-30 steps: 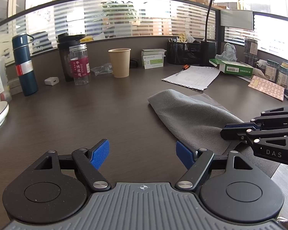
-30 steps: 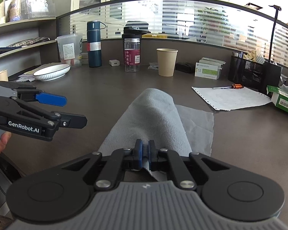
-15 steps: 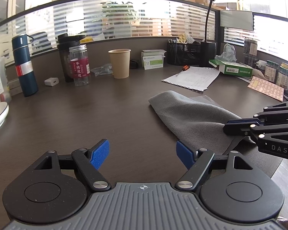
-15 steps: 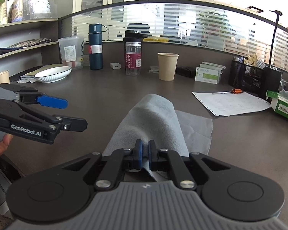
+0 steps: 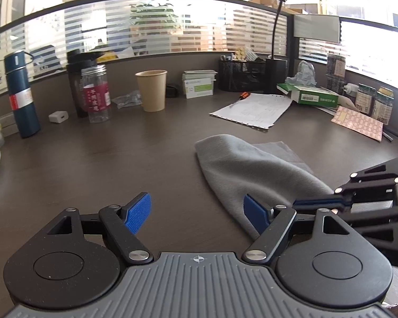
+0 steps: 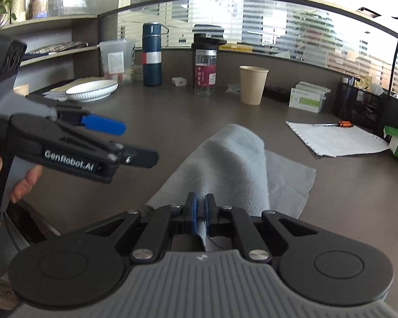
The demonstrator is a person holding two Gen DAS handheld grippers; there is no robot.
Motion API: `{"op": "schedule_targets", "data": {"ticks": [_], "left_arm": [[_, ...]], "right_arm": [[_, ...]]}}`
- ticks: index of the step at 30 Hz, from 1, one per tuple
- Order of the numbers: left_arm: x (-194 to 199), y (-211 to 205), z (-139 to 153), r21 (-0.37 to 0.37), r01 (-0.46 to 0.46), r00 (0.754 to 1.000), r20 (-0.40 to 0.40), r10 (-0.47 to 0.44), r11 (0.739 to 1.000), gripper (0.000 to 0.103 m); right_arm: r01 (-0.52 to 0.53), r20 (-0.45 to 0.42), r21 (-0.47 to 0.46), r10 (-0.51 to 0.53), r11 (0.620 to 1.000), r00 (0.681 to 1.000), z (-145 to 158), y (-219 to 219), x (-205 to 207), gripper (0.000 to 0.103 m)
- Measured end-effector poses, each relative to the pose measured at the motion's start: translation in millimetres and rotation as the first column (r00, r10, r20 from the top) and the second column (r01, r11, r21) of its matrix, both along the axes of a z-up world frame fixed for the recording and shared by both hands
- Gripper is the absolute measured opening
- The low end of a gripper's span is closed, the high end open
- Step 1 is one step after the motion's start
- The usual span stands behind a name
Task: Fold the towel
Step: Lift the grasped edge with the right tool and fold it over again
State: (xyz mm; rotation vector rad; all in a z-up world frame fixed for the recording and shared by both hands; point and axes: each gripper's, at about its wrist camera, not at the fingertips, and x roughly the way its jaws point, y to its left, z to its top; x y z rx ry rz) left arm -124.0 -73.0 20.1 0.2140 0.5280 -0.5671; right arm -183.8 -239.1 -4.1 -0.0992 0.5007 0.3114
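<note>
The soft grey fleece towel (image 6: 233, 159) lies on the dark brown wood-grain bench (image 5: 119, 159), doubled over itself so that a rounded fold humps up at its far end while a thinner flat layer spreads out beneath it on the right side. The right hand-held gripper (image 6: 201, 212) is clamped tight on the towel's near edge, blue pads pressed together with a sliver of grey cloth between them, and the cloth rises from the bench toward that pinch. The left hand-held gripper (image 5: 197, 213) has its jaws spread wide with nothing between its blue ribbed pads (image 5: 138, 213); it hovers over bare bench just left of the towel, its right pad close to the towel's near left edge. In the right wrist view the same left tool (image 6: 114, 143) appears side-on, gripped by a bare hand (image 6: 26, 180) at the frame's left edge.

Well behind the towel stand a tan paper cup (image 5: 151, 90), a clear plastic jar with a red label (image 5: 96, 94) and a dark blue steel flask (image 5: 22, 94). A white perforated printout sheet (image 5: 254, 110) lies beyond the towel to the right with an orange-handled screwdriver (image 5: 242, 95) at its far edge. A white shallow bowl (image 6: 91, 90) rests at the far left of the bench
</note>
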Motion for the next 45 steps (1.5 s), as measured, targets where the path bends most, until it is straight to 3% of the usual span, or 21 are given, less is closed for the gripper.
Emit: {"op": "schedule_targets", "data": {"ticks": [8,12,19,29,38,45], "left_arm": [[1,-25,-18,0.145,0.007,1.000,0.021,-0.010,0.989,0.083],[0,-17,-17,0.152,0.001,1.000,0.017,-0.004,0.988,0.083],[6,-7,-4,0.121,-0.036,0.999,0.038,0.032,0.992,0.083],[45,-40,-6,0.133,-0.039,0.999,0.016,0.037,0.990,0.083],[54,-42,-16,0.178,-0.055,0.998,0.017,0.053,0.982,0.083],[56,-39,-16,0.169,-0.053,0.999,0.009,0.052,0.984,0.084]], "right_arm": [[0.035,0.078,0.063,-0.040,0.997,0.996,23,-25,-4,0.013],[0.135,0.061,0.059,-0.139,0.989,0.988,16,-45,21,0.013],[0.193,0.041,0.017,-0.193,0.981,0.980,1,-52,59,0.013],[0.112,0.006,0.019,-0.112,0.994,0.994,0,-47,69,0.014],[-0.046,0.020,0.003,0.046,0.999,0.999,4,-17,72,0.013],[-0.052,0.041,-0.013,0.053,0.999,0.998,11,-21,65,0.014]]}}
